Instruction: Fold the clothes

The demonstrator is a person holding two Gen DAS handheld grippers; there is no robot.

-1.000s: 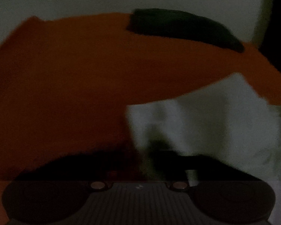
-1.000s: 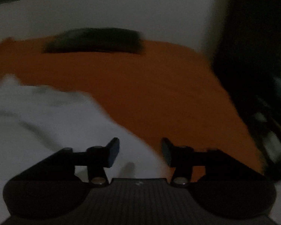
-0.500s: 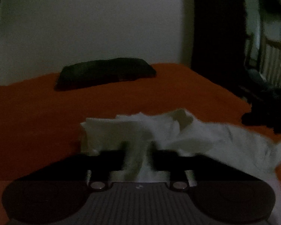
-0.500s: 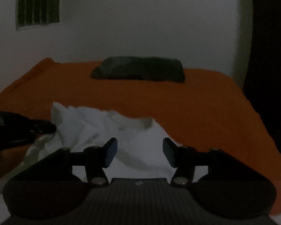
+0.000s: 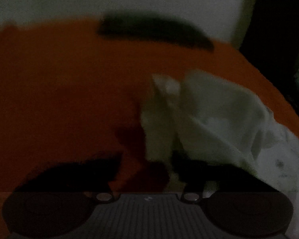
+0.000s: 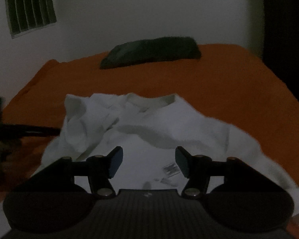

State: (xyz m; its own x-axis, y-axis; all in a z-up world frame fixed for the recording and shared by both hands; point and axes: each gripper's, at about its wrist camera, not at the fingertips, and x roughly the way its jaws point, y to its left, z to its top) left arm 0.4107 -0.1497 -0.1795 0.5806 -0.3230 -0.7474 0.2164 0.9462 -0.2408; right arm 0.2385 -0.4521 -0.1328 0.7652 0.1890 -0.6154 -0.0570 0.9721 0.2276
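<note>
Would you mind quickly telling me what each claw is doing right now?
Left claw: closing; blurred, with the white garment at its right finger; grip cannot be told.
Right claw: open and opening, holding nothing, above the garment.

Nothing here can be read. The white shirt [image 6: 149,139] has a small dark print just ahead of the right gripper [image 6: 149,162], between its fingers, but it is only blurred bars and smudges in this dim light, no letters I can make out. A tiny pale mark sits on each gripper's body, too small to tell.
</note>
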